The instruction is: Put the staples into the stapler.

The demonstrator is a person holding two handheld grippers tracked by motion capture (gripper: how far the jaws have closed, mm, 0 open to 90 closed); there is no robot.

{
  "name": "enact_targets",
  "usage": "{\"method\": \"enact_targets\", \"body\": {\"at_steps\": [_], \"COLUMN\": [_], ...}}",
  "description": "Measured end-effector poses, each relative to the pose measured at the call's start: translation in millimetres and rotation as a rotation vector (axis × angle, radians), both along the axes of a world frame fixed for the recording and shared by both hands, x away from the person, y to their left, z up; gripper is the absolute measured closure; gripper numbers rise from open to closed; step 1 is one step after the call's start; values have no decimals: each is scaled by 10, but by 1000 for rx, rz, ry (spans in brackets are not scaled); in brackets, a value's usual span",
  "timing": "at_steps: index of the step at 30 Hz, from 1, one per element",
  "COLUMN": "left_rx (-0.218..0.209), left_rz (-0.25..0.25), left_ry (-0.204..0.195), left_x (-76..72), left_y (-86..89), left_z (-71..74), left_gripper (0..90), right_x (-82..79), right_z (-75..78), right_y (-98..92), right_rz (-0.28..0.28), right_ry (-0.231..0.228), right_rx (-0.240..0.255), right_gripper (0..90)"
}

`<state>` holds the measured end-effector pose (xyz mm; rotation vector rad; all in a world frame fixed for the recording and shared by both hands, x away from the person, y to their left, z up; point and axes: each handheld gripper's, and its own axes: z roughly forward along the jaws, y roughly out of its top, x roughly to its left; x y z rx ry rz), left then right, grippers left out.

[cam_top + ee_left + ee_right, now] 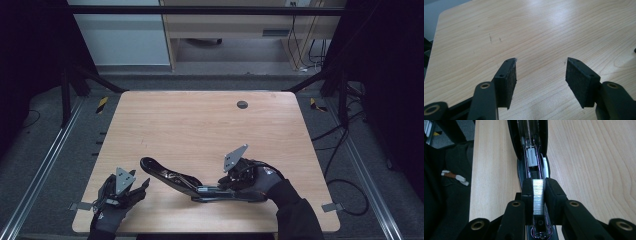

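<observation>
Staples (538,196): one silver strip, clamped flat between the pads of the right gripper (538,195), held just above the rear of the open channel.

Right gripper (239,176), high view: near the front right of the bench (200,125), fingers closed on the strip, over the back end of the stapler.

Left gripper (540,75): fingers apart with nothing between them, only bare wood beyond; in the high view it rests at the front left corner (122,192), well apart from the stapler.

Stapler (185,182): black, lying on the bench ahead of the person, its top arm swung open and raised toward the left. Magazine channel (532,157) exposed, with a grey pusher block part-way along it.

Step in hand, by judgement: loading; strip lined up lengthwise with the channel but not yet seated.

Next move, by judgement: lower the strip squarely into the channel, legs down, release, then close the arm. The left gripper could steady the body.

Hole (242,104): dark, round, at the far side of the bench.
</observation>
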<state>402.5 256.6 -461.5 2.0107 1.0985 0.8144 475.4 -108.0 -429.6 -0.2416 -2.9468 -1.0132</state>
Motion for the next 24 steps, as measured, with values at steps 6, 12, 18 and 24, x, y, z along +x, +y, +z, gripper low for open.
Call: {"method": "enact_targets", "body": {"at_steps": [6, 12, 18, 24], "left_rx": [1, 1, 1, 1], "left_rz": [1, 0, 0, 0], "left_ry": [-1, 0, 2, 3], "left_x": [1, 1, 1, 3], "left_y": [2, 3, -1, 1], "left_z": [0, 0, -3, -4], "left_gripper": [413, 413, 413, 413], "right_x": [19, 33, 26, 35], "right_z": [-15, -34, -40, -55], "right_y": [5, 8, 18, 25], "right_rz": [8, 16, 27, 36], "right_ry": [1, 6, 3, 0], "right_rx": [-7, -12, -16, -23], "right_gripper": [779, 779, 779, 779]}}
